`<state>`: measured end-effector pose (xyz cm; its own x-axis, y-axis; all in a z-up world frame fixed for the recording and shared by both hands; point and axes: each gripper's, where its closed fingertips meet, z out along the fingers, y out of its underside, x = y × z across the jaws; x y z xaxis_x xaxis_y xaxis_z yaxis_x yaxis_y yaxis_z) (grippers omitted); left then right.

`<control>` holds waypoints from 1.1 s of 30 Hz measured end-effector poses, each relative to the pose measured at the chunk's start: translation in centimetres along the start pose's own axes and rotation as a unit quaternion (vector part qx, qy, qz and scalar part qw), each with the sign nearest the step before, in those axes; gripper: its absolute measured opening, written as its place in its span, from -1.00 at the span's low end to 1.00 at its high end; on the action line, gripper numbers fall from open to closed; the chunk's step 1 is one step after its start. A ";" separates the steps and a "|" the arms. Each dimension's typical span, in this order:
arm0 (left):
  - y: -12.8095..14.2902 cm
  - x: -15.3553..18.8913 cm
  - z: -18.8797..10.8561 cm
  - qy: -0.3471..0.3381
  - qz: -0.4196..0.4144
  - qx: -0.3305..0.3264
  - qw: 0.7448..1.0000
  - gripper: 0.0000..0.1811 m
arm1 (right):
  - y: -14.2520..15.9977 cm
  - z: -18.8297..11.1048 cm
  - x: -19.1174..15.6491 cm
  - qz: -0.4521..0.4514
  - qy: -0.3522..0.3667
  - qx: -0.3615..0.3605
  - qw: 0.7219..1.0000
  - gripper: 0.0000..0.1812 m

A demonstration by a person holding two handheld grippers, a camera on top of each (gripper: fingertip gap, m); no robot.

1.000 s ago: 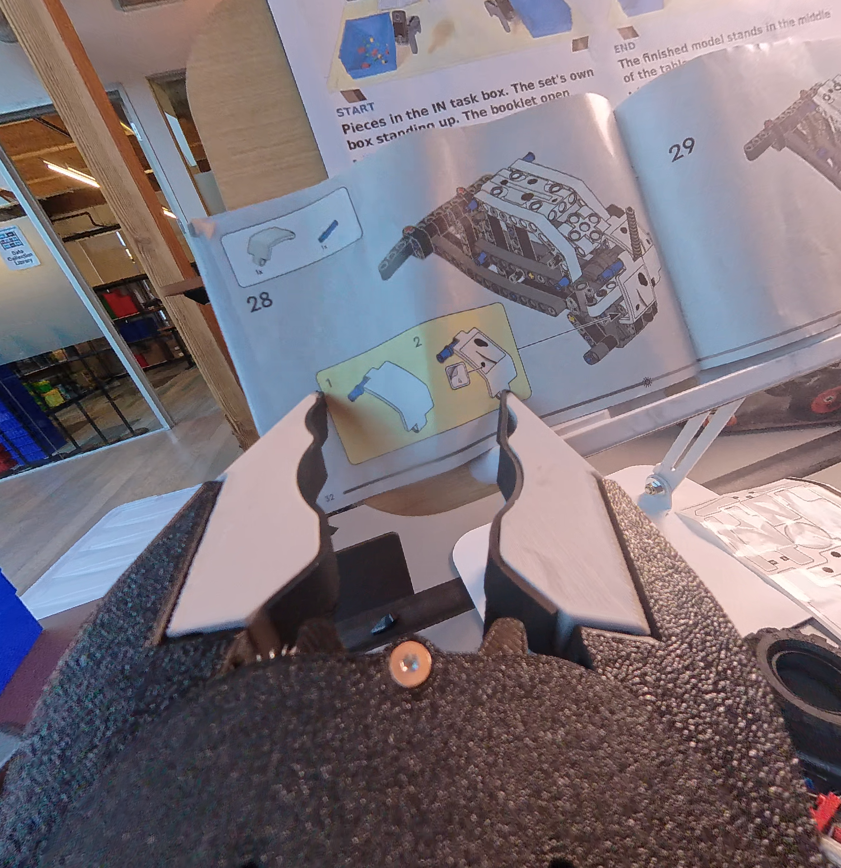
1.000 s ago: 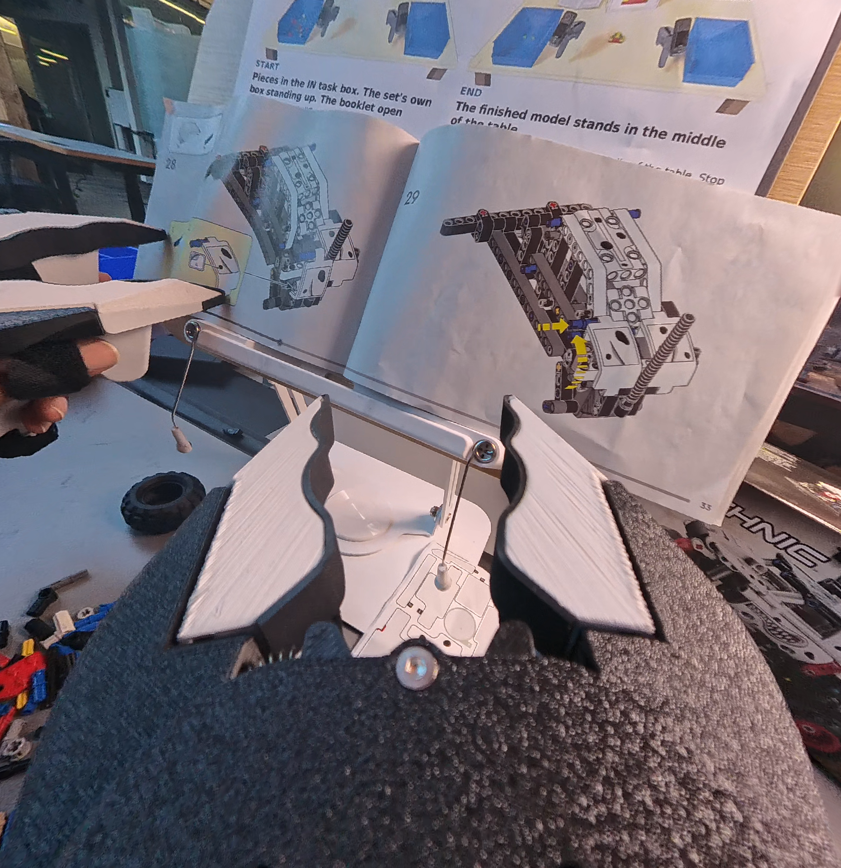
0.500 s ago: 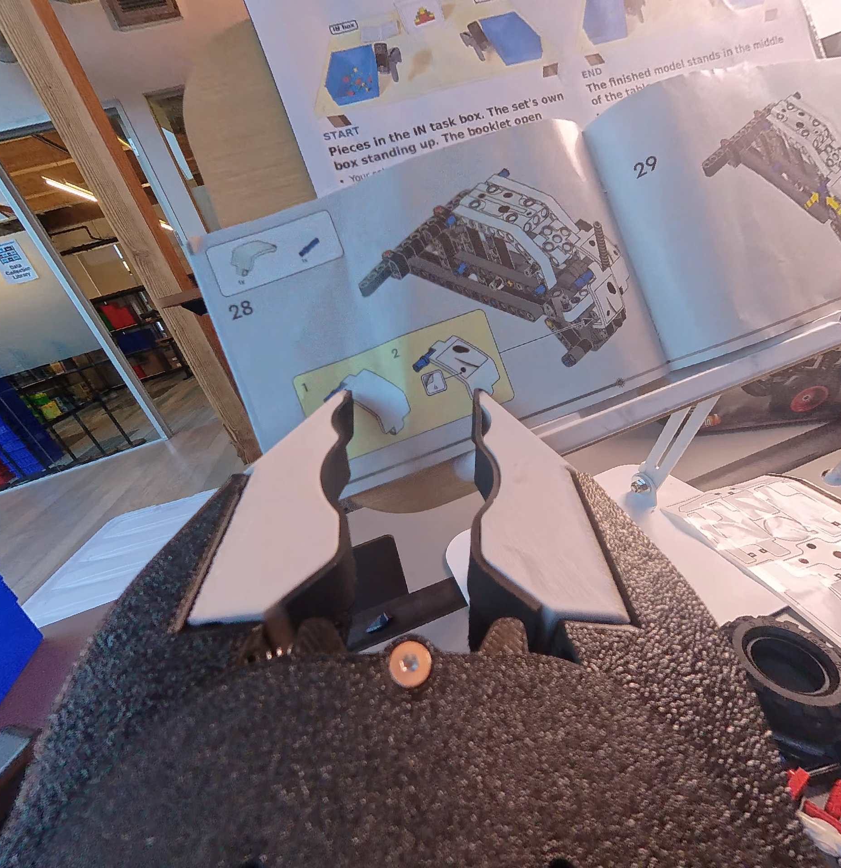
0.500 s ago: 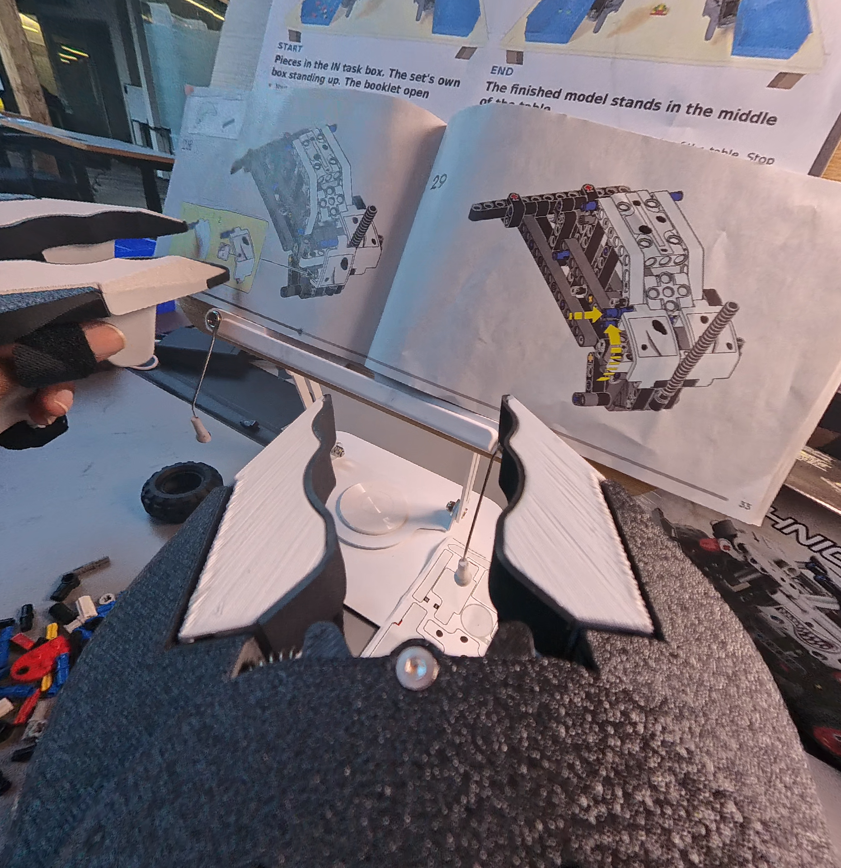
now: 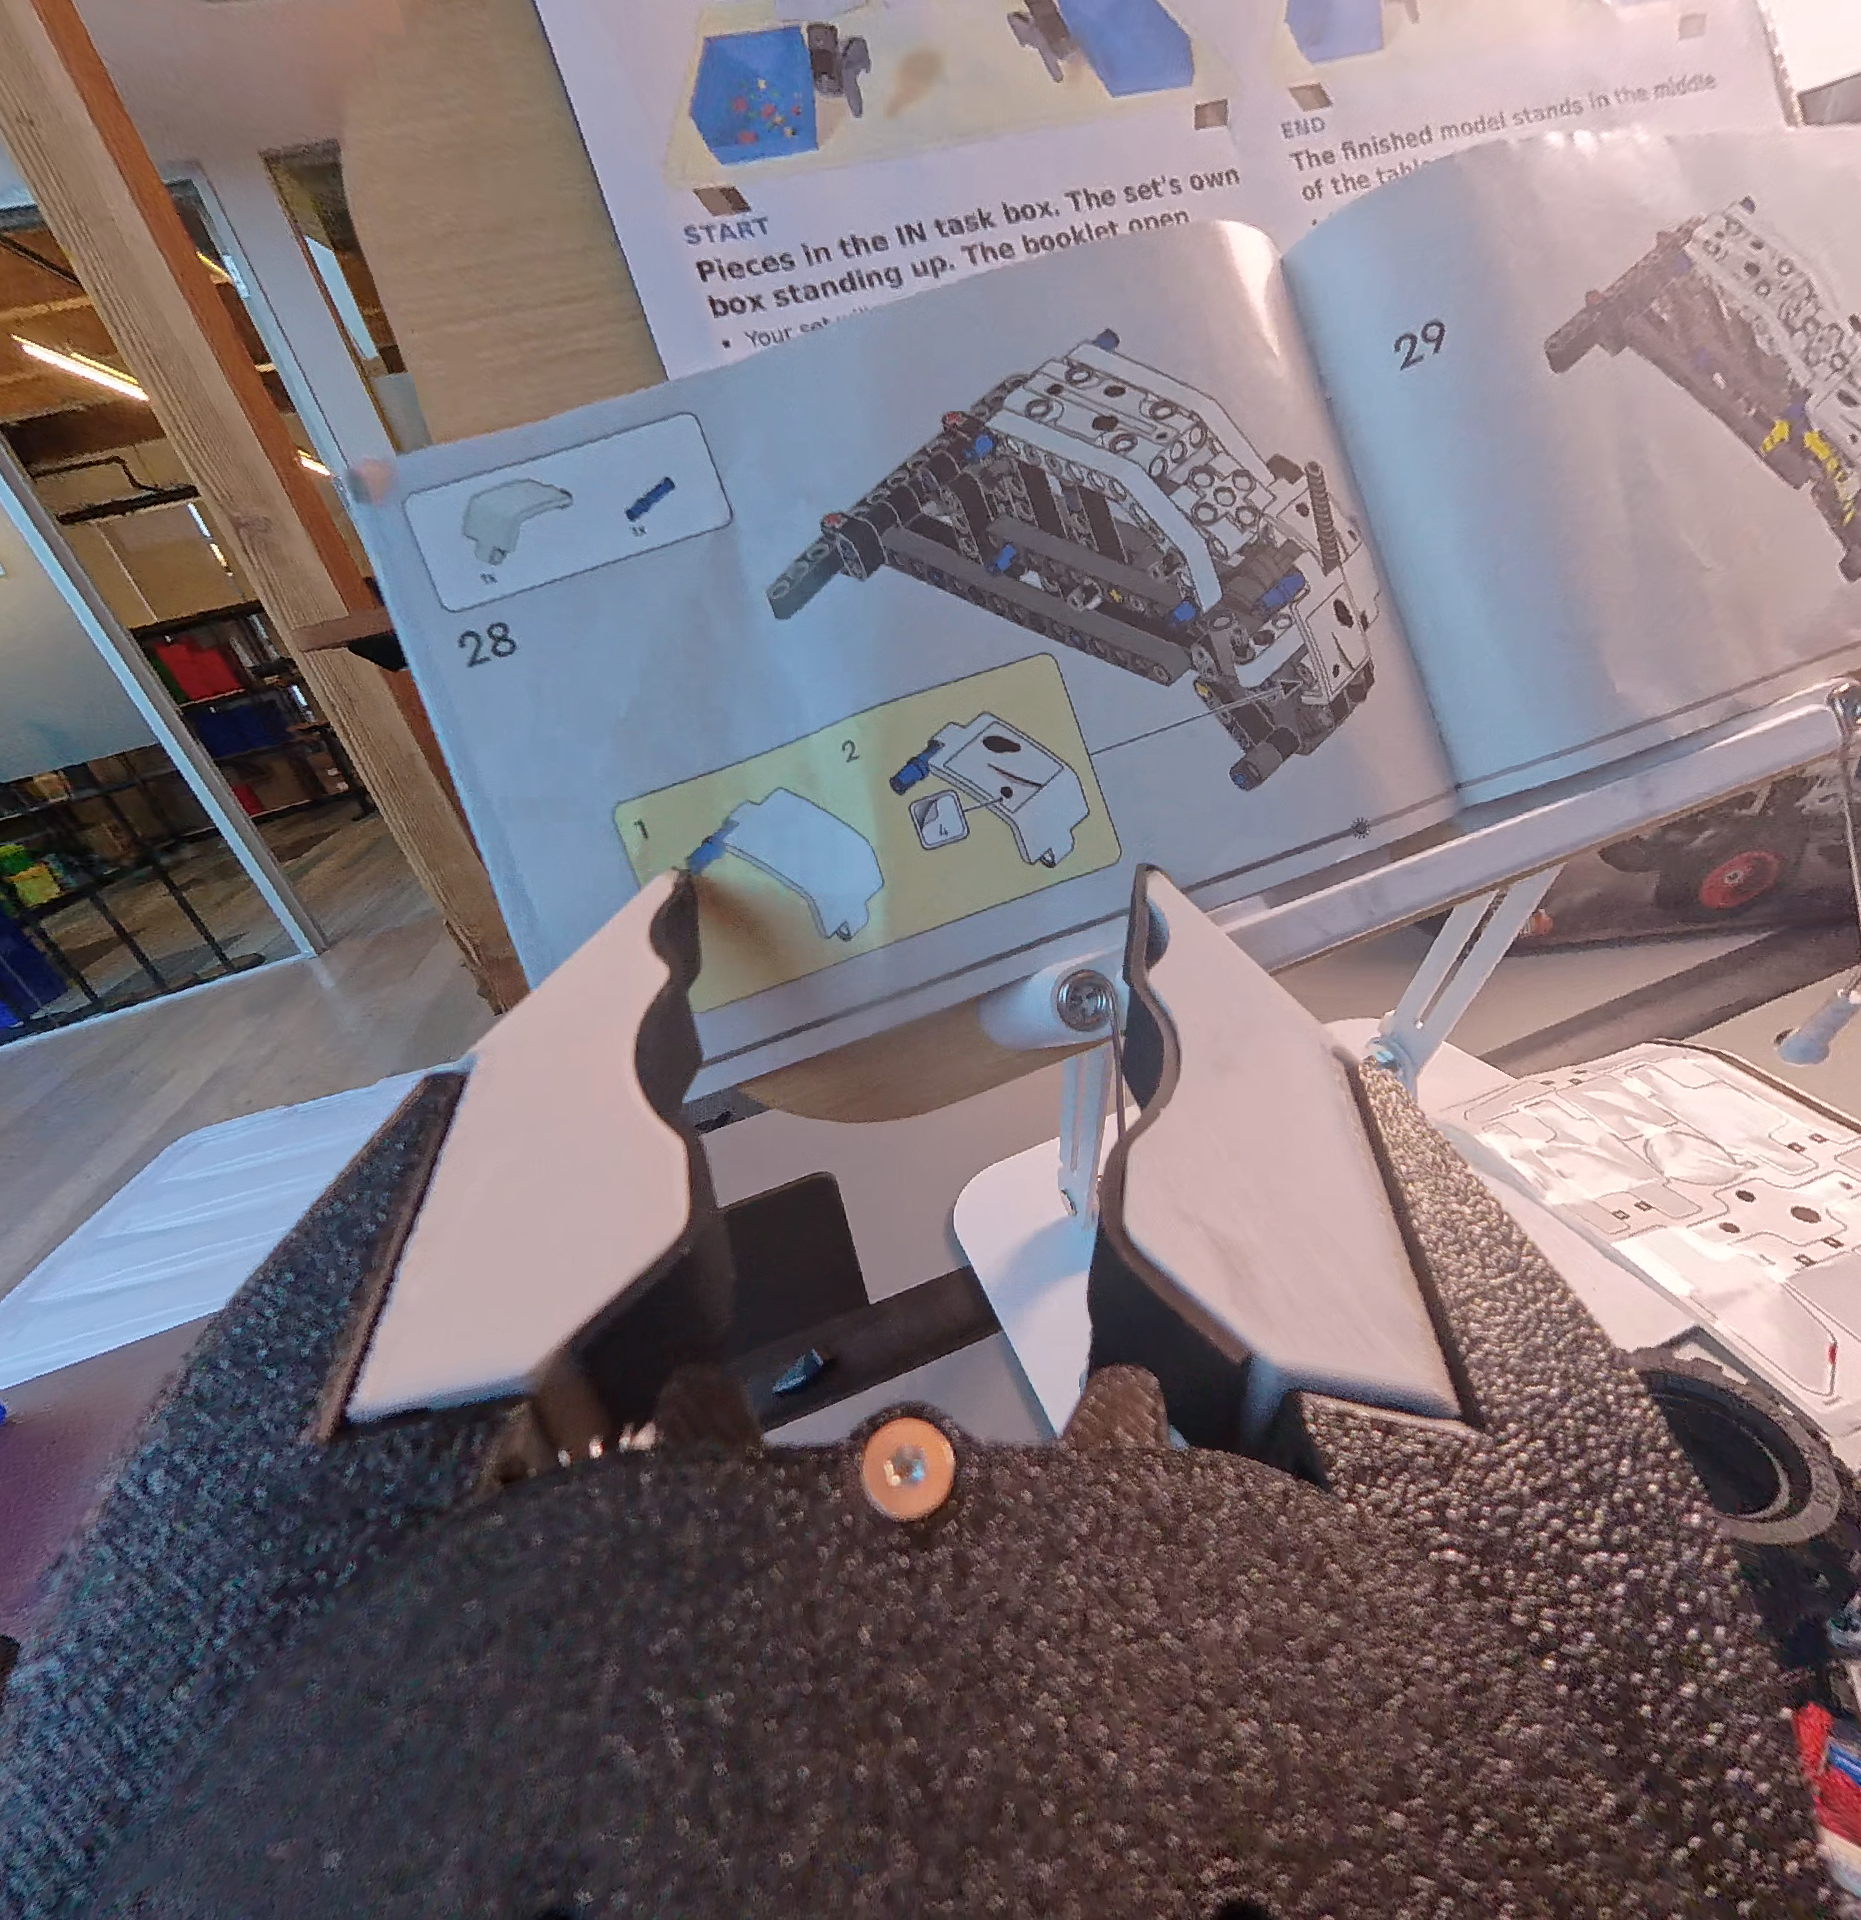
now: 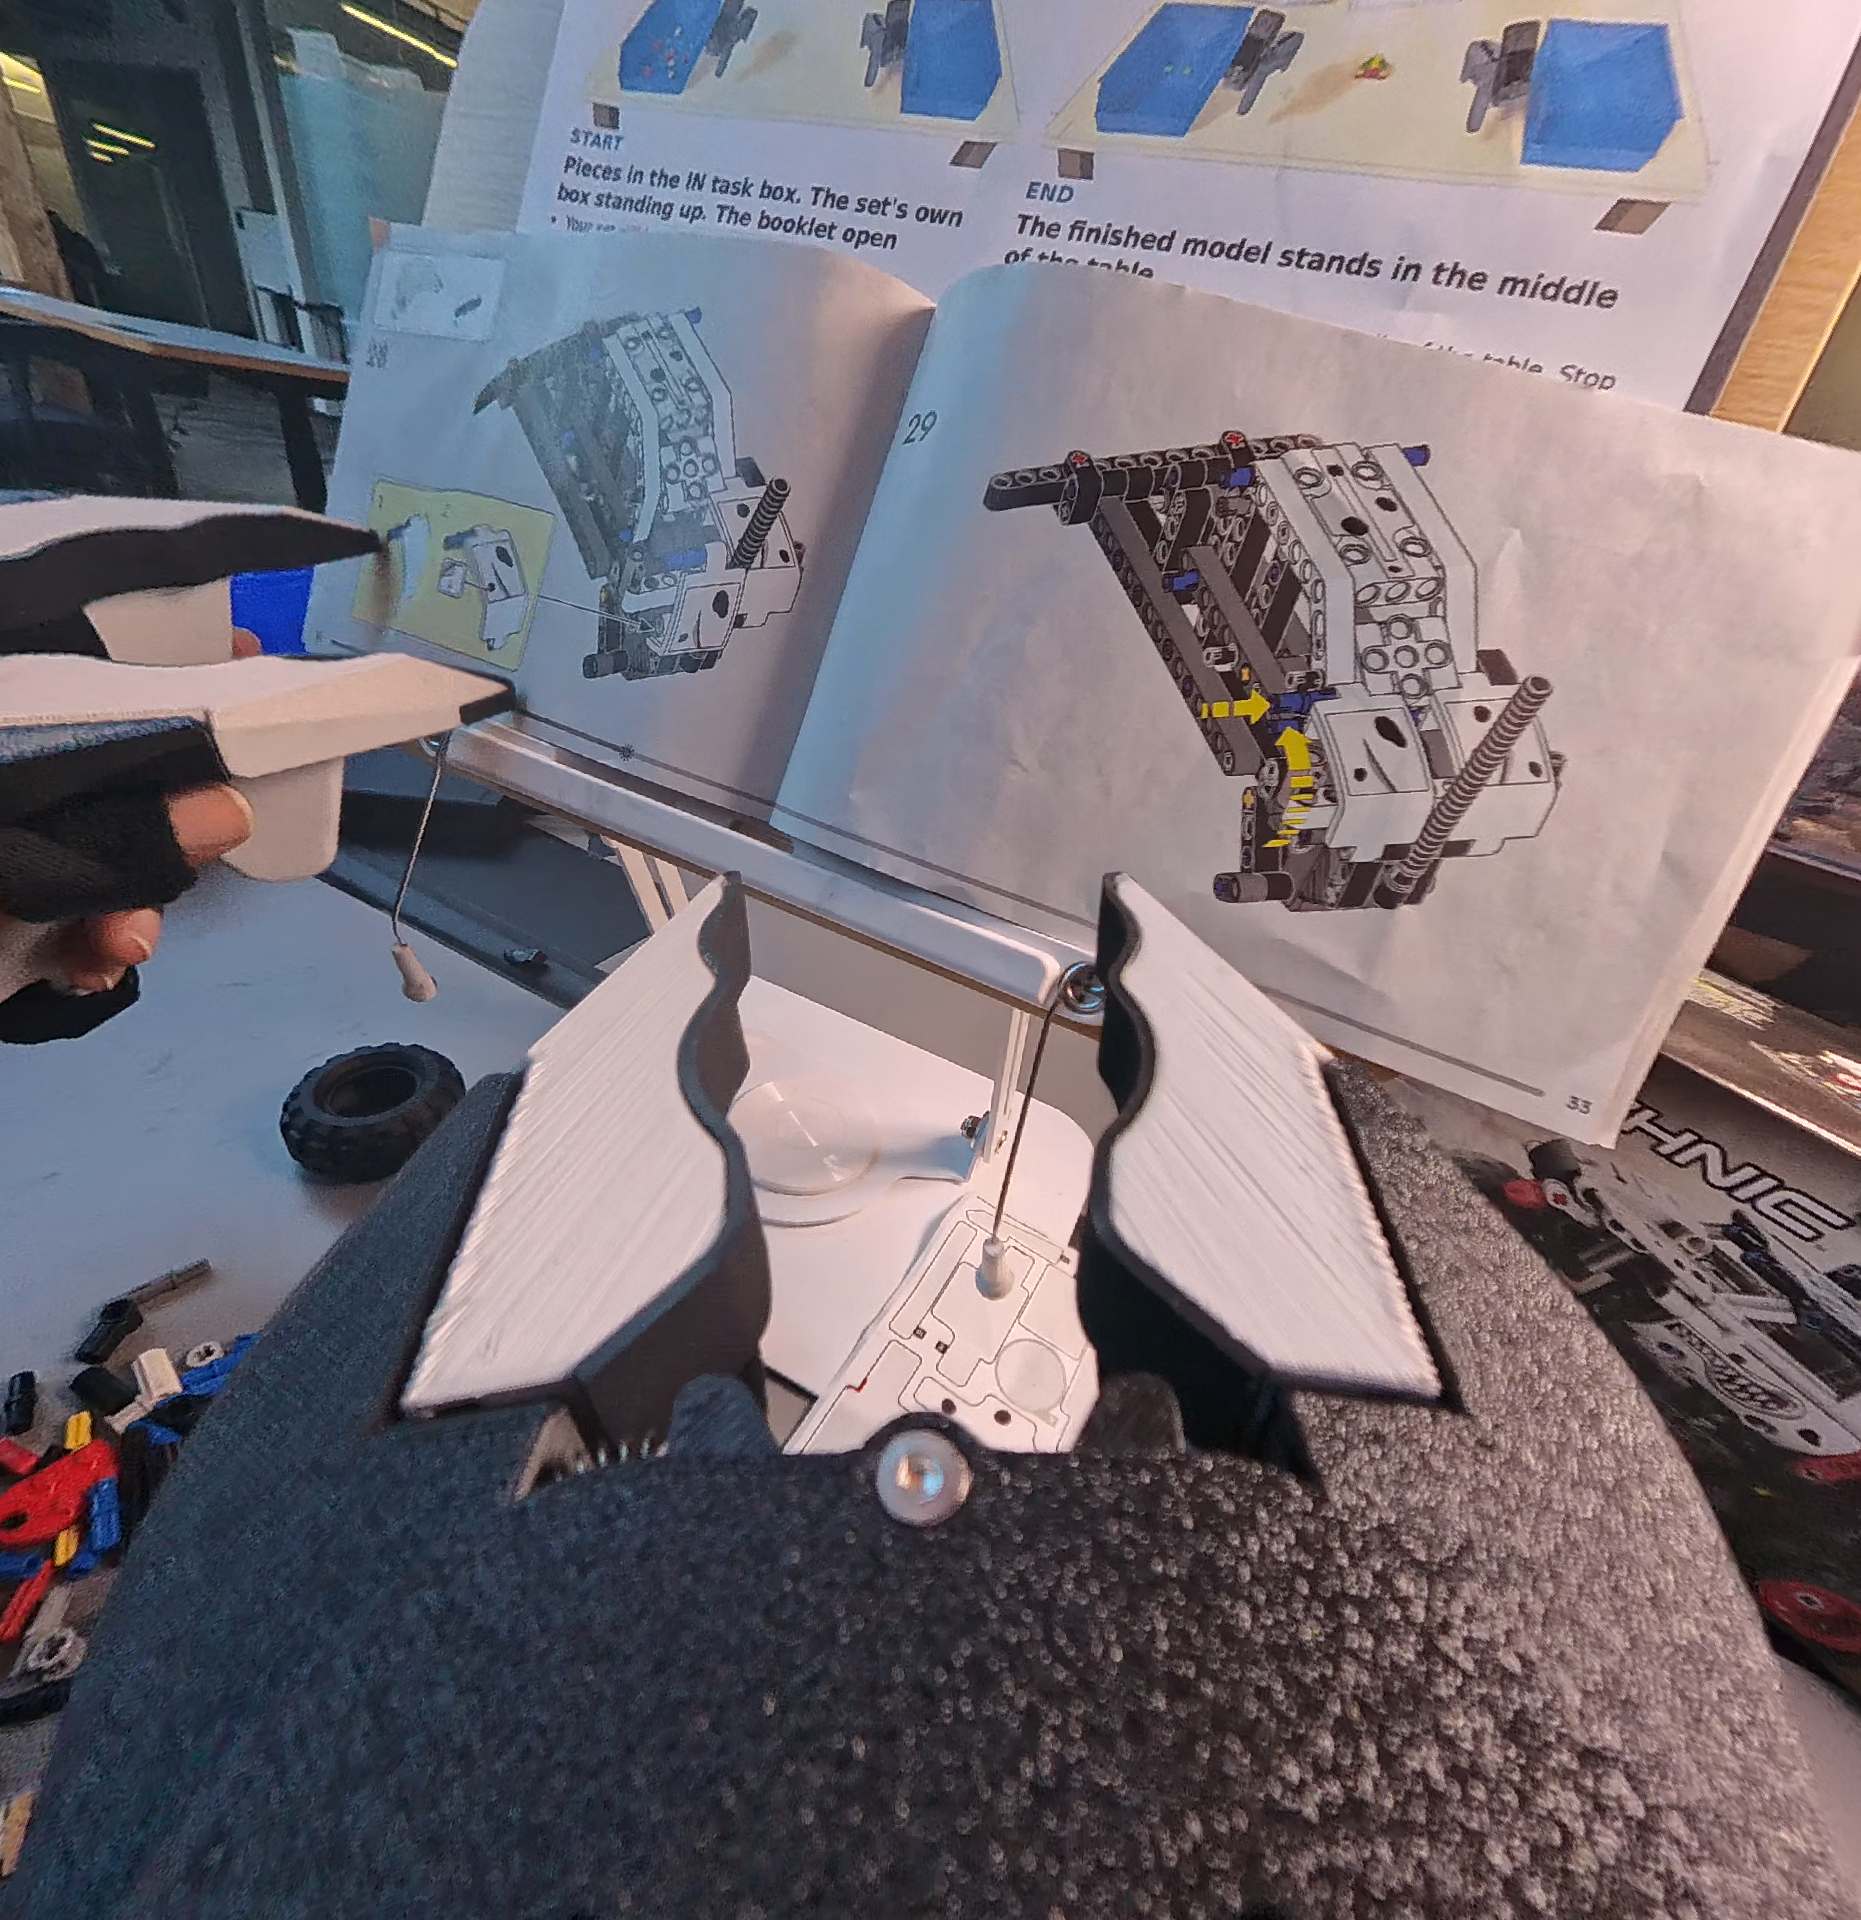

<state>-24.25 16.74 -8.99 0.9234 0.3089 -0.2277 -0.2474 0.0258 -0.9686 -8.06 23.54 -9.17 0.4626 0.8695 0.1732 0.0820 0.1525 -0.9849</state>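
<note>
Left wrist view first: left gripper [image 5: 910,883] has its fingers spread wide with nothing between them. One fingertip [image 5: 682,894] sits right at the yellow inset on the booklet [image 5: 1009,644], on the left-hand page, and throws a small shadow there. I honestly can't tell if it's touching the paper or just shy of it. The other finger is level with the stand [image 5: 1528,769], near the screw at the end of its ledge.

From the right wrist view you get the same gripper [image 6: 438,618] side-on. A gloved hand [image 6: 84,862] holds it, the upper tip is at the inset and the lower tip is at the ledge corner.

Right gripper [image 6: 923,883] is also wide open and empty. It hangs in front of the stand's other end, and a page-holder wire [image 6: 993,1268] dangles between its fingers, touching neither.

The booklet stands open on the stand's ledge, leaning back a bit, with its pages facing both grippers. Its long axis runs left-right along the ledge, and the spine is upright in the middle.

Further out there's a tyre [image 6: 370,1112] on the table [image 6: 178,1039] and loose parts [image 6: 53,1475] down left. A sticker sheet [image 5: 1684,1174] lies on the stand's base, a poster [image 6: 1269,156] is behind the booklet, and a printed box [image 6: 1736,1299] sits off right.
</note>
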 end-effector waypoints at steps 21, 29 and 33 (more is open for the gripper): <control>-2.1 1.2 -1.0 0.019 0.008 0.025 0.999 -0.67 | -0.5 -0.2 0.3 -0.012 0.017 0.010 1.000 -0.24; -5.4 6.1 -2.4 0.118 -0.071 0.065 0.988 -0.74 | -0.9 -0.2 -0.8 -0.044 0.004 0.020 0.999 -0.19; -6.9 11.8 -3.7 0.222 -0.105 0.072 0.967 -0.74 | -0.6 0.1 -1.8 -0.082 0.006 0.015 0.996 -0.14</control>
<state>-10.59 16.68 -5.32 0.9847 -0.1551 -0.0792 -0.0498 0.1851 -0.9815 -9.06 21.97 -8.91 0.4548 0.8262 0.3325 0.1321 0.3067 -0.9426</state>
